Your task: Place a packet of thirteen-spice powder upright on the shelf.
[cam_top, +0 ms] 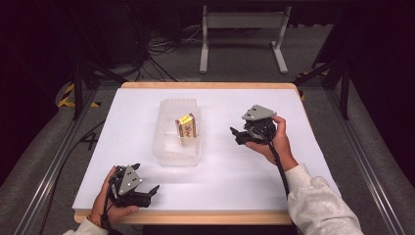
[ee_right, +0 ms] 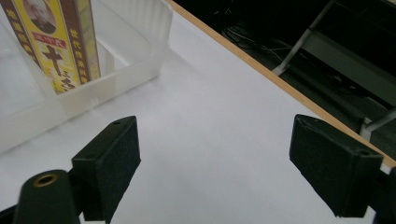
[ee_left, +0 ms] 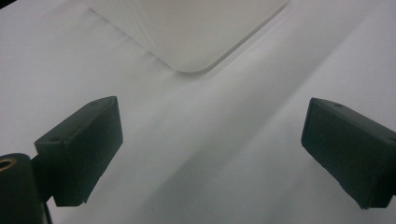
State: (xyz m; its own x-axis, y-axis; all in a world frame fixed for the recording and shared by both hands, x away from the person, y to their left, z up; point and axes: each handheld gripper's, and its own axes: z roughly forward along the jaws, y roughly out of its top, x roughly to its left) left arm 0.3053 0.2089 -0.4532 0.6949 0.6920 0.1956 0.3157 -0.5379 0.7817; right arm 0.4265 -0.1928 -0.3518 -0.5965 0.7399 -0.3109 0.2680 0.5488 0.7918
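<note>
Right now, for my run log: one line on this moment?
box: upright in bin | left gripper: open, empty | right gripper: open, empty

The box [ee_right: 51,42] is cut off by the top edge in the right gripper view, its print too small to read from the high view, its foot veiled by the tub's [cam_top: 166,147] frosted wall, and the left gripper view crops that tub to one blurred corner.
</note>
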